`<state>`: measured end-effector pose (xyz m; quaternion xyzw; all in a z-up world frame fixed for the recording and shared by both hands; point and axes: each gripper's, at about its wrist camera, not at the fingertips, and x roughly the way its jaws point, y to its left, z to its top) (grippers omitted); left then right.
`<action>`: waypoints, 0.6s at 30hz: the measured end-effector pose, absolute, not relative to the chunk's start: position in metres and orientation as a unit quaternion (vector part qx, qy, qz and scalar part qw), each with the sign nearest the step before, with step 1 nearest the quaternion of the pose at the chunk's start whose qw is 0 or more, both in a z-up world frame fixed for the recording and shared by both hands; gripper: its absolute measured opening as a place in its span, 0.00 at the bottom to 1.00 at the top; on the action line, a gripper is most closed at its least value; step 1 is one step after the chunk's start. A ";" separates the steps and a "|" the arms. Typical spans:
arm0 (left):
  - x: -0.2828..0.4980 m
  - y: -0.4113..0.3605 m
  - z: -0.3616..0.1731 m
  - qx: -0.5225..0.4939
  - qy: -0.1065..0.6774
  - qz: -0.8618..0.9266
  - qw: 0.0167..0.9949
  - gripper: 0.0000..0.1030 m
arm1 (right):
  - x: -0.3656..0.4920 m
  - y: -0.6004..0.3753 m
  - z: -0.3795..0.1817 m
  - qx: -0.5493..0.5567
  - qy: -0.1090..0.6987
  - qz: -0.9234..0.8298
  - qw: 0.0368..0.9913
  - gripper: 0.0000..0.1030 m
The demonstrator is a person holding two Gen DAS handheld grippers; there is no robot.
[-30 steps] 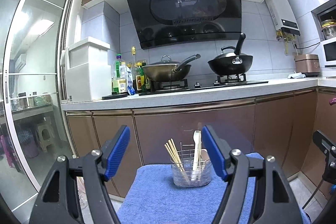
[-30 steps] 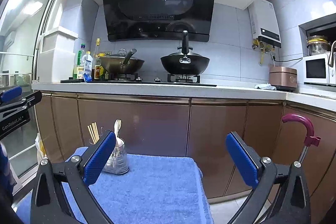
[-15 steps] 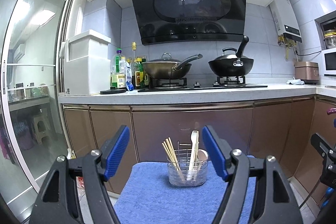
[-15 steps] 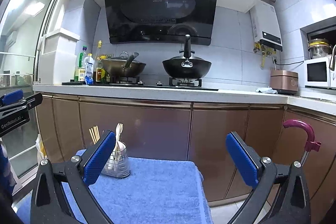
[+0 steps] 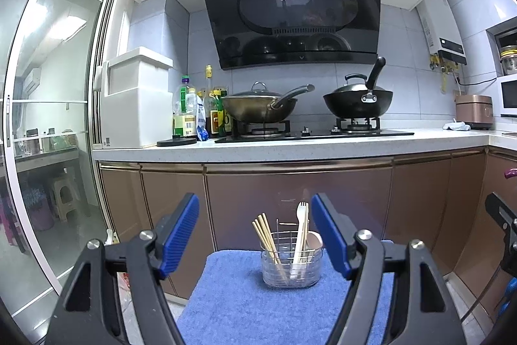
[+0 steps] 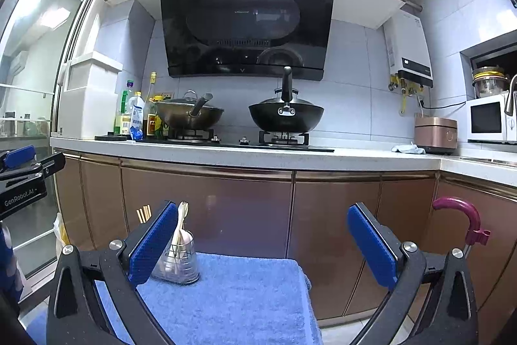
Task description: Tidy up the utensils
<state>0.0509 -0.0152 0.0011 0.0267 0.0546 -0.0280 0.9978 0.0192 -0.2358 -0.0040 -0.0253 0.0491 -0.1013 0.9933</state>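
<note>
A clear utensil holder with a wire frame stands on a blue towel. It holds wooden chopsticks, a white fork and a pale spoon. My left gripper is open and empty, in front of the holder and apart from it. My right gripper is open and empty; the holder shows behind its left finger on the towel.
Brown cabinets and a white counter stand behind the towel. Two woks, bottles and a range hood are above. A glass door is at left, a magenta hook at right.
Both views have tilted up and drawn back slightly; the holder sits lower and a little smaller in the left view. Both grippers stayed open.
</note>
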 end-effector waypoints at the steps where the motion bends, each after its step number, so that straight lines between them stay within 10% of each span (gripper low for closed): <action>1: 0.051 -0.014 0.002 0.026 0.055 -0.028 0.998 0.69 | 0.020 -0.236 -0.004 -0.025 0.049 -0.102 0.993 1.00; 18: 0.054 -0.013 -0.004 0.028 0.061 -0.019 0.998 0.69 | 0.025 -0.238 -0.007 -0.027 0.056 -0.103 0.993 1.00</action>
